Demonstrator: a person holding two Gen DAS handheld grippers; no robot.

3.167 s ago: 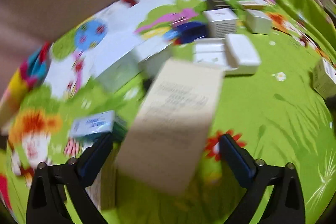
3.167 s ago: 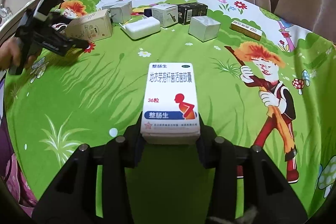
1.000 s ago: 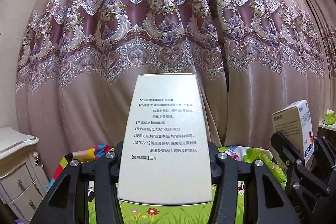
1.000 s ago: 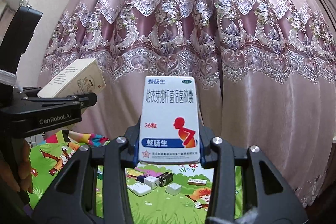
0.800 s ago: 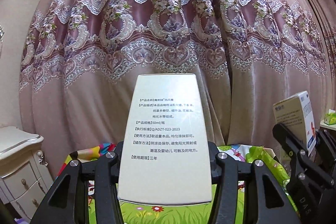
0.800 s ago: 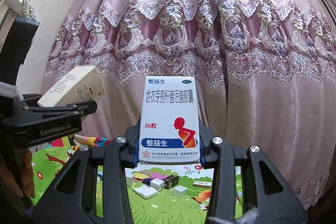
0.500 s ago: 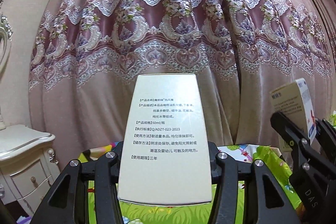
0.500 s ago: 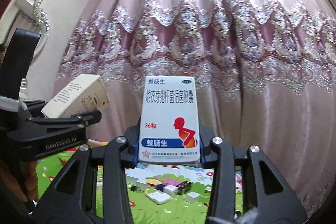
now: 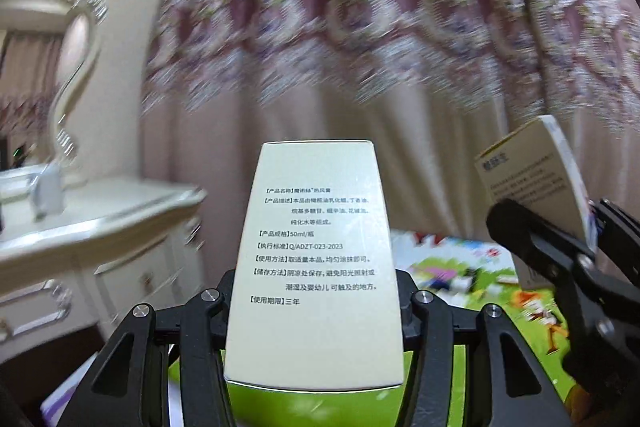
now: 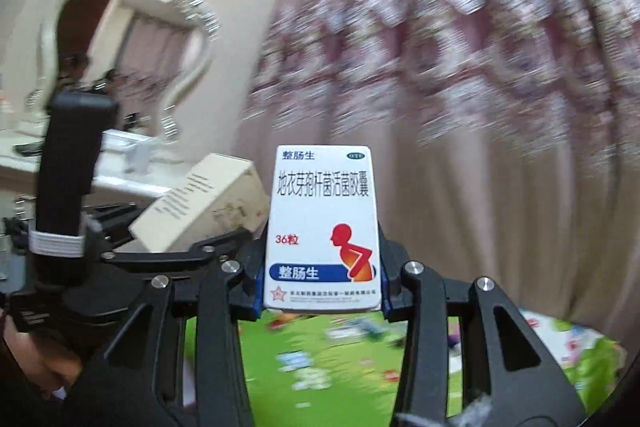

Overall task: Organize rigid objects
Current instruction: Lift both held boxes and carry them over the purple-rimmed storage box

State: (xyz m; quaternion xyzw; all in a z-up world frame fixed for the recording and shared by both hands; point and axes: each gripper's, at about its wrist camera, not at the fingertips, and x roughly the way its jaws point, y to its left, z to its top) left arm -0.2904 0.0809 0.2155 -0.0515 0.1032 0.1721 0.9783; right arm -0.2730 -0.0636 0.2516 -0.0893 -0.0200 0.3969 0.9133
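My left gripper [image 9: 316,301] is shut on a tall cream box [image 9: 316,259] with black print, held up in the air. The white medicine box [image 10: 323,227] with blue lettering and a red figure stands upright in my right gripper [image 10: 320,267], which is shut on it. In the left wrist view the right gripper [image 9: 560,243] and its medicine box [image 9: 532,179] show at the right edge. In the right wrist view the left gripper [image 10: 168,247] with the cream box [image 10: 204,203] is close on the left. Several small boxes [image 10: 312,367] lie blurred on the green cartoon cloth [image 10: 360,379] below.
A pink lace-trimmed curtain [image 9: 380,47] fills the background. At the left stands a white dresser [image 9: 80,227] with an ornate mirror [image 10: 132,39]. A person's hand [image 10: 48,367] holds the left gripper's handle at the lower left.
Both grippers have swung left with their boxes still held; the dresser and mirror have come into view, and the two grippers are now closer together. The picture is motion-blurred.
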